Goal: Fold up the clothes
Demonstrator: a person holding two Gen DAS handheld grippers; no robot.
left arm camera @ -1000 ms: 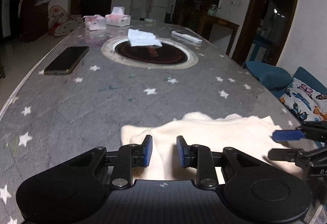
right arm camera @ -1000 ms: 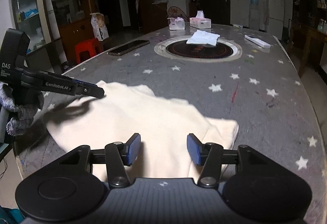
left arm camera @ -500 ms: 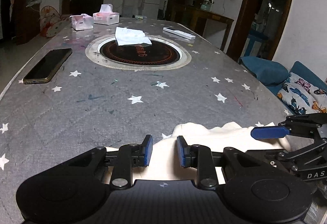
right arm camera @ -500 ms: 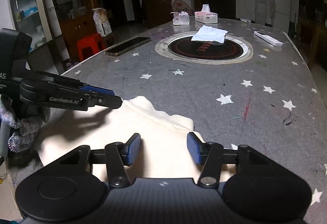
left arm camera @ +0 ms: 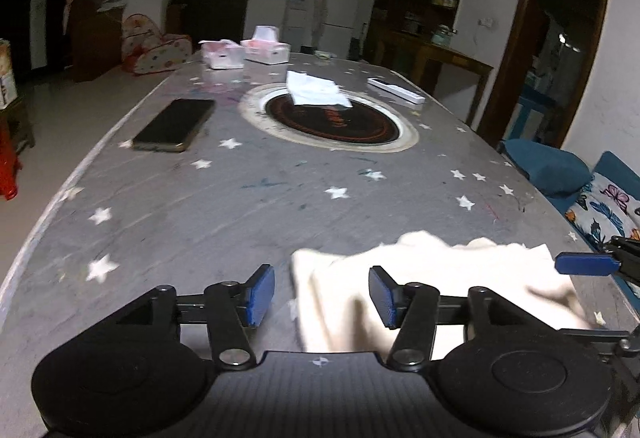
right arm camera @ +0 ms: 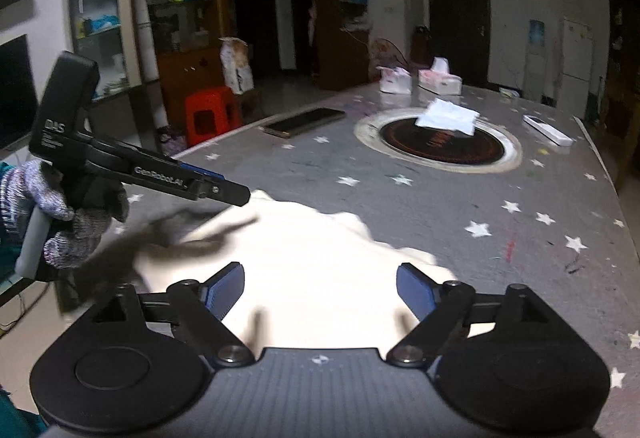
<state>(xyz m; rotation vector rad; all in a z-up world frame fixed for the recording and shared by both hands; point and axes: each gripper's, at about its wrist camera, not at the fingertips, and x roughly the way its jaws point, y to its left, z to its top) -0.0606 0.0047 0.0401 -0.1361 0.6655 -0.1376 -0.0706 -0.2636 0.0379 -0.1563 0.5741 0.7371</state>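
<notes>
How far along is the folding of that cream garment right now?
Done: the cream garment lies bunched in a doubled-over heap near the table edge. In hand: nothing; the left gripper and right gripper have just been opening their jaws, which press on no cloth. Left: the edges look uneven, so smoothing and probably another fold remain.

soft cream cloth garment (left arm camera: 432, 274), matt grey tablecloth (left arm camera: 240, 214)

A cream garment (left arm camera: 432, 278) lies folded and rumpled at the near edge of the star-patterned table (left arm camera: 240, 206).
</notes>
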